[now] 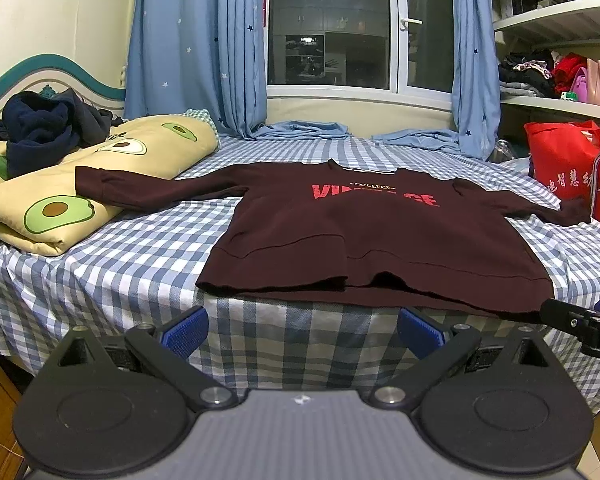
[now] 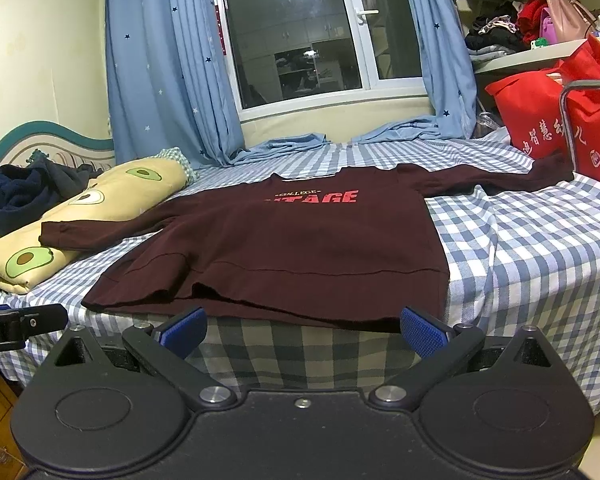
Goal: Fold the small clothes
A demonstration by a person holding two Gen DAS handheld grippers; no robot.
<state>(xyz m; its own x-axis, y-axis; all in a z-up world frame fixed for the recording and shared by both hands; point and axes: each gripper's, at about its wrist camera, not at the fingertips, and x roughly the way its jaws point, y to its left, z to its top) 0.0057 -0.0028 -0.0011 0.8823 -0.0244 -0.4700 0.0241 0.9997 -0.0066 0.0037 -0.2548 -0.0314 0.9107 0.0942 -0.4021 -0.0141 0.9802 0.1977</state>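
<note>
Blue-checked bedding [image 1: 100,264] fills the foreground, where the left gripper [image 1: 302,330] and the right gripper [image 2: 302,330] hover with jaws spread wide, holding nothing. Just beyond them, the maroon sweatshirt [image 1: 380,240] lies flat, sleeves outstretched, one cuff resting on an avocado-print quilt [image 1: 60,200]. Blue curtains [image 2: 160,72] frame a dark window [image 2: 292,32].

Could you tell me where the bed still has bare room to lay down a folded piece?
The checked sheet is bare right of the maroon sweatshirt, between its body and the red bags, below the outstretched sleeve. Another bare patch lies between the hem's left corner and the avocado quilt. The left side is crowded: the quilt carries dark clothes and one sleeve.
</note>
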